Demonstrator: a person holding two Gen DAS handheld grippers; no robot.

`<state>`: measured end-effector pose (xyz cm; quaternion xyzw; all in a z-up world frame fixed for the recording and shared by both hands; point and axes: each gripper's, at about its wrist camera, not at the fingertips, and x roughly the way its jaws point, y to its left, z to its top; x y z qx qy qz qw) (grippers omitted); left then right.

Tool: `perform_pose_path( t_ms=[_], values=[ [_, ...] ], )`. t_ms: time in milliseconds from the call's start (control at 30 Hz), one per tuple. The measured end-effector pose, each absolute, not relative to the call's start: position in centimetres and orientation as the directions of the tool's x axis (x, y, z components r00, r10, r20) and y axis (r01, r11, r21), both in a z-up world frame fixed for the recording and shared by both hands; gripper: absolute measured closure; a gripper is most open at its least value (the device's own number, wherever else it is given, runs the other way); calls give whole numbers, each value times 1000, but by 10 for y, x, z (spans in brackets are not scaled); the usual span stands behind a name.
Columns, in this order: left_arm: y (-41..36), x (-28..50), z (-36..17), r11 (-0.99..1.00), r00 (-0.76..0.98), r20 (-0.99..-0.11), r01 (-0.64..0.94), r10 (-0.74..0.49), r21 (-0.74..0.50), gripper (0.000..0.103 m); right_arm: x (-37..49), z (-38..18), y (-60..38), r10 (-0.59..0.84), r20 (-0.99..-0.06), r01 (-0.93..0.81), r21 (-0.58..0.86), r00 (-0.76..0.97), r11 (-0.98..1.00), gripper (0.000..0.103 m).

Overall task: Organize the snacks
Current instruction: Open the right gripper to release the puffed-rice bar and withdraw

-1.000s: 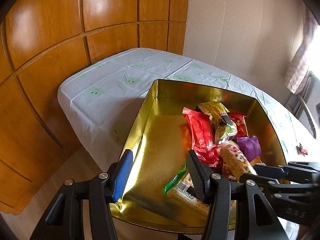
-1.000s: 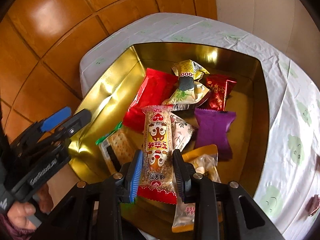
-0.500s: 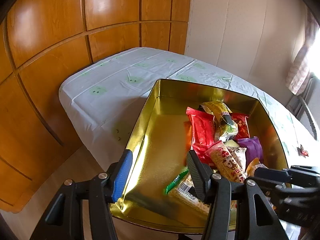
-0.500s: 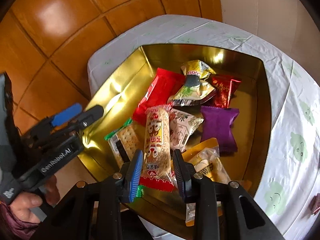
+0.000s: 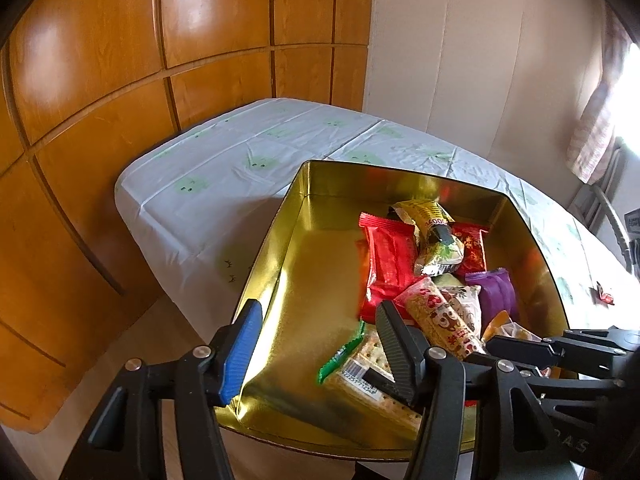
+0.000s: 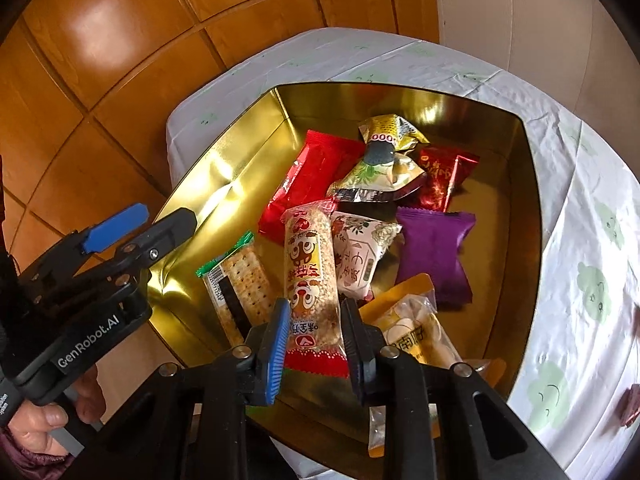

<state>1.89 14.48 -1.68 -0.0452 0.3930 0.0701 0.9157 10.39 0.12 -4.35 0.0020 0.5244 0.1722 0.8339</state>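
My right fingers (image 6: 314, 330) pinch the near end of the long rice-cracker bar (image 6: 310, 276). Its long axis runs straight away from me, far end resting among the packets in the gold tin (image 6: 524, 216) on the bench (image 6: 580, 240). My left fingers (image 5: 316, 344) are spread, straddling the tin's near left corner, gripping nothing. I'd judge the bar wants laying down lengthwise, beside the cracker pack (image 6: 238, 284).

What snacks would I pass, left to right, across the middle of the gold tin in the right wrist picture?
Cracker pack → rice bar held in the right gripper → floral white packet → purple packet.
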Motion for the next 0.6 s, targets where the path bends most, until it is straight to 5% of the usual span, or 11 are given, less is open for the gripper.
perform_pose_path(
  t_ms=[600],
  values=[
    [123, 12, -11, 994, 701, -711, -105, 60, -20, 43, 74, -17, -21, 178, -828, -194, 86, 532, 977, 76]
  ],
)
